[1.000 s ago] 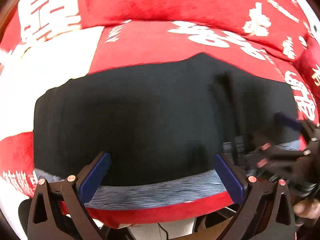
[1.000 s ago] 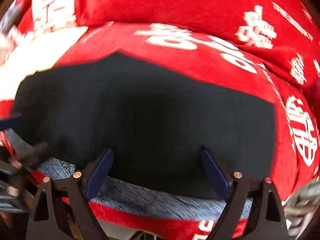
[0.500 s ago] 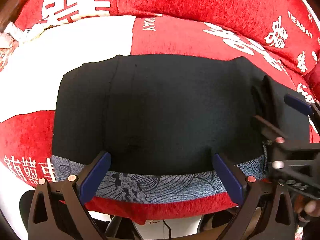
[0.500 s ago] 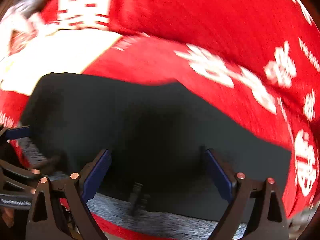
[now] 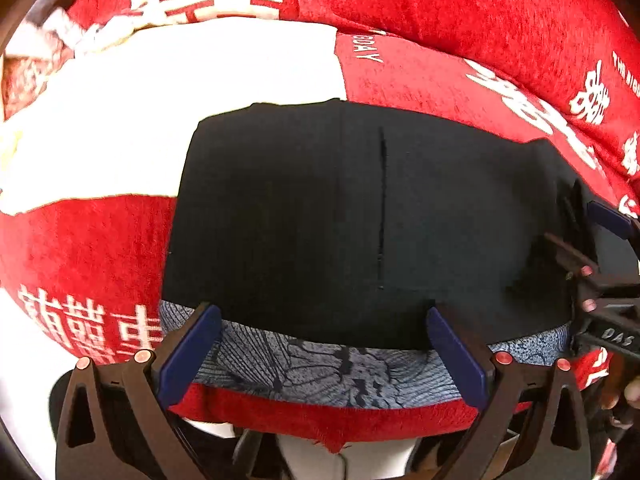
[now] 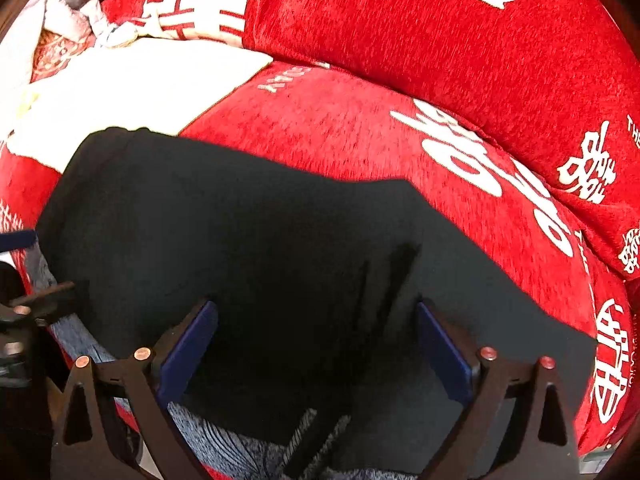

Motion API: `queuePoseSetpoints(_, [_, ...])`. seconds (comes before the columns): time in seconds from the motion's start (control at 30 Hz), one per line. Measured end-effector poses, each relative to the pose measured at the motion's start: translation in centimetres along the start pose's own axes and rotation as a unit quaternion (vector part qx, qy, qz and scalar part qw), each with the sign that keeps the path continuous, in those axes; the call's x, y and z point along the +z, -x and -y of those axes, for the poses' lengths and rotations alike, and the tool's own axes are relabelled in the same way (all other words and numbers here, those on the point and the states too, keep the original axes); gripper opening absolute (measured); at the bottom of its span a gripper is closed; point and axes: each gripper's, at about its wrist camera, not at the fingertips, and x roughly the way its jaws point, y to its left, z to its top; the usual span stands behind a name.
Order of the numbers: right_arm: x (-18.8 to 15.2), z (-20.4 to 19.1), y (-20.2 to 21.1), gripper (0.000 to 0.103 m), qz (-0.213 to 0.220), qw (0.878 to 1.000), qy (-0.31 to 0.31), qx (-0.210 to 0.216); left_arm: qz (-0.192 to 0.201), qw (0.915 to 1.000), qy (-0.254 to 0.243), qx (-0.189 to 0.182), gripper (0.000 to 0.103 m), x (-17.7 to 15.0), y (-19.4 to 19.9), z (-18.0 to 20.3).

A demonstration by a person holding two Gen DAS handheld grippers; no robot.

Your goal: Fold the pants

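Pants (image 5: 320,220) lay flat as a dark, roughly rectangular panel on the red cushion (image 5: 420,80), their near hem running along the cushion's front edge over a blue-grey patterned cloth (image 5: 320,364). At the left edge of the seat a white panel (image 5: 180,100) of the cover showed bare, and crumpled cloth (image 6: 68,12) sat at the far left corner. No container was in view, so nothing could be recorded as held in one.

Left gripper (image 5: 320,344) stood wide open at the front edge, its blue pads on either side of the hem near the garment's left half, with no cloth pinched between them. Whether the pads touched the fabric could not be told. Right gripper (image 6: 316,340) was likewise spread wide above the garment's right half, holding nothing; dark creases (image 6: 384,276) ran between its jaws. From the left wrist view its frame (image 5: 600,280) showed at the right edge of the pants.

Judgement: the garment appeared already folded at least once, and the step in hand was the approach for a further fold. The next move would call for both grippers to close on the near hem, at matching points, then carry it evenly toward the far edge so the layers did not skew.
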Motion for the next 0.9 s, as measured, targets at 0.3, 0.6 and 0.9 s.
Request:
queuePoseSetpoints(0.3, [-0.7, -2.1, -1.0, 0.100, -0.013, 0.998, 0.044, 0.042, -0.007, 1.0000, 0.004, 0.003, 0.103, 0.1, 0.0, -0.6])
queuePoseSetpoints(0.6, [3.7, -3.6, 0.2, 0.101, -0.005, 0.985, 0.117, 0.124, -0.028, 0.9984, 0.046, -0.018, 0.103, -0.4, -1.1, -3.4])
queuePoseSetpoints(0.9, [8.9, -9.7, -6.3, 0.103, -0.073, 0.948, 0.232, 0.207, -0.026, 0.9992, 0.031, -0.009, 0.103, -1.1, -0.1, -4.2])
